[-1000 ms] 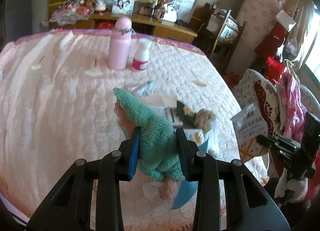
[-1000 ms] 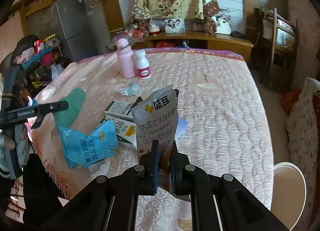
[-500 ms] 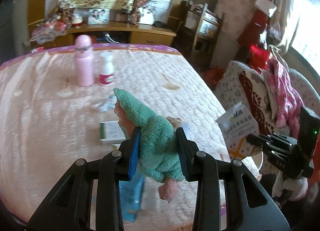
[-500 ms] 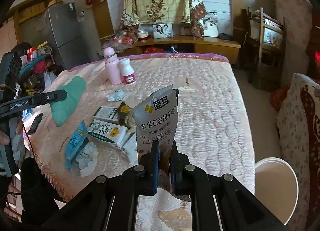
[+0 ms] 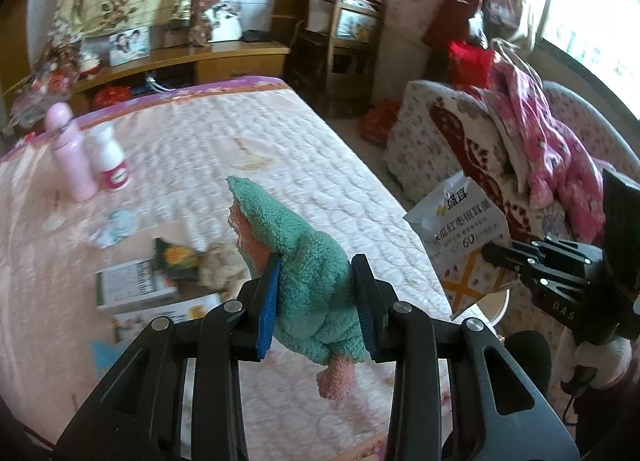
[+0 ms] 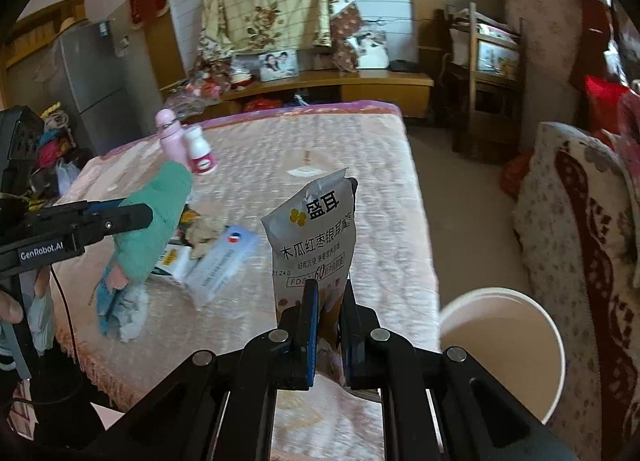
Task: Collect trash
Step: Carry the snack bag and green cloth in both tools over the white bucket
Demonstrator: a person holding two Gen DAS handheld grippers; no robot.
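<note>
Silver pouch (image 6: 314, 233) pinched tight at its bottom edge by the right gripper (image 6: 328, 335), hanging off the table's corner with the white bin (image 6: 500, 345) open at four o'clock, not dropped yet! Left gripper (image 5: 316, 297) squeezes a teal fleece cloth (image 5: 304, 261). Back at nine o'clock, cartons (image 6: 222, 261), crumpled wrappers (image 6: 120, 307) and a tissue wad (image 6: 202, 229) litter the pink tablecloth (image 6: 360, 165): plenty left, I'd say.

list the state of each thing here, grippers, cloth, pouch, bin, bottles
left gripper: shut on the green cloth
green cloth: held off the table, bunched
right gripper: shut on the snack pouch
snack pouch: held upright, top torn open
white bin: open, on the floor beside the table
pink bottle: upright, capped
white bottle: upright, capped
</note>
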